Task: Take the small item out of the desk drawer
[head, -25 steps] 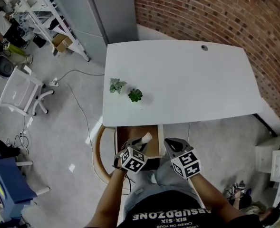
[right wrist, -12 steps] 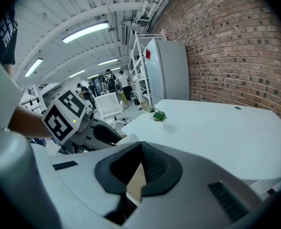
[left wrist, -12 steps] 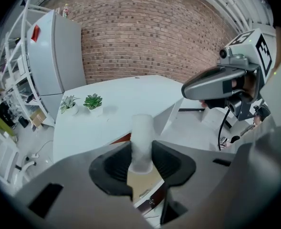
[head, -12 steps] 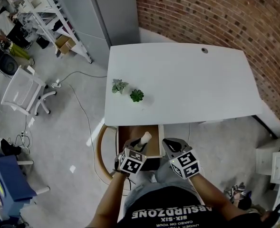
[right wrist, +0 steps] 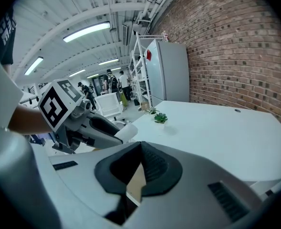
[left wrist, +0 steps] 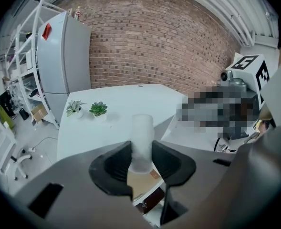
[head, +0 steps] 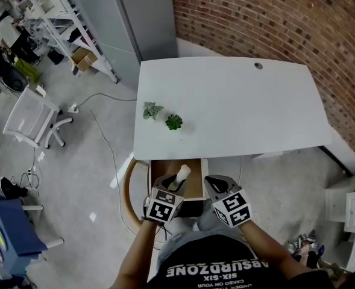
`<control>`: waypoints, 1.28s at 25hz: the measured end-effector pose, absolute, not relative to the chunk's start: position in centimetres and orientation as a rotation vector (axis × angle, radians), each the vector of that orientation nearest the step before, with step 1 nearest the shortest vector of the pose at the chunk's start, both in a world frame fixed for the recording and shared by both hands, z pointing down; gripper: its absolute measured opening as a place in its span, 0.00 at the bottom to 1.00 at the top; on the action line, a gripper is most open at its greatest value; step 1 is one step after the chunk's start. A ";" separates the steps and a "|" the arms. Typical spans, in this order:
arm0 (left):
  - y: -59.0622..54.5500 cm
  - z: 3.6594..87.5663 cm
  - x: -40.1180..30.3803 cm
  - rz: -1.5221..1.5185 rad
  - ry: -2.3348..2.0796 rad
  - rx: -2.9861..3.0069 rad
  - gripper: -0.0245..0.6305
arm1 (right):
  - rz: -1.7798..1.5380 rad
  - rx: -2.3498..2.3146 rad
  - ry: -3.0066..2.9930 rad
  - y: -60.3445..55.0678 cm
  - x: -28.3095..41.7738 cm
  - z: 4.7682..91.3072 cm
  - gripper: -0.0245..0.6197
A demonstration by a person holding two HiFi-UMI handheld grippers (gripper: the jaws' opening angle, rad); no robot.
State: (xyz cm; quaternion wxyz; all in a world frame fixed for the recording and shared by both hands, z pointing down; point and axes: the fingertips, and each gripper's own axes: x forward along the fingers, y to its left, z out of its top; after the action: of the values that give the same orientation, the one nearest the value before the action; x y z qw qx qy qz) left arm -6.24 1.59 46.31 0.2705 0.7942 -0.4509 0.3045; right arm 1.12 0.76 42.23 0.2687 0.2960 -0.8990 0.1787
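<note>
A small frosted white tube (left wrist: pixel 141 140) stands upright between the pads of my left gripper (left wrist: pixel 141 159), which is shut on it. In the head view this left gripper (head: pixel 175 183) holds the tube (head: pixel 182 174) above the open wooden drawer (head: pixel 194 184), under the near edge of the white desk (head: pixel 237 101). My right gripper (head: pixel 216 183) hovers just right of the drawer. Its jaws meet at the tips with nothing in them, as the right gripper view (right wrist: pixel 139 152) shows. The left gripper (right wrist: pixel 90 123) with the tube also appears there, to the left.
Two small potted plants (head: pixel 151 110) (head: pixel 174 122) stand at the desk's left side. A curved wooden chair back (head: pixel 126 191) lies left of the drawer. A white office chair (head: pixel 29 119), shelving and floor cables are further left. A brick wall (head: pixel 285 17) runs behind the desk.
The left gripper, with the tube in it, has drifted slightly left and toward me. The right gripper has barely moved.
</note>
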 end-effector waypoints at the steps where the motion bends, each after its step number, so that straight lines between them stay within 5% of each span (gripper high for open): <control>1: 1.6 46.1 -6.3 0.812 -1.218 2.137 0.23 | 0.479 0.796 -2.426 0.8 1.0 42.1 0.03; 32: 1.4 42.8 -7.1 0.673 -1.206 2.141 0.24 | 0.450 0.805 -2.449 1.2 -0.9 40.9 0.03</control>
State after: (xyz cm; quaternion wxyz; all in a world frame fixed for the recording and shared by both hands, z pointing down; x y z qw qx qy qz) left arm -7.13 1.41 42.81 0.2926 0.8036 -0.4526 0.2527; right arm -0.93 1.17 40.92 0.2593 0.2969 -0.9039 0.1660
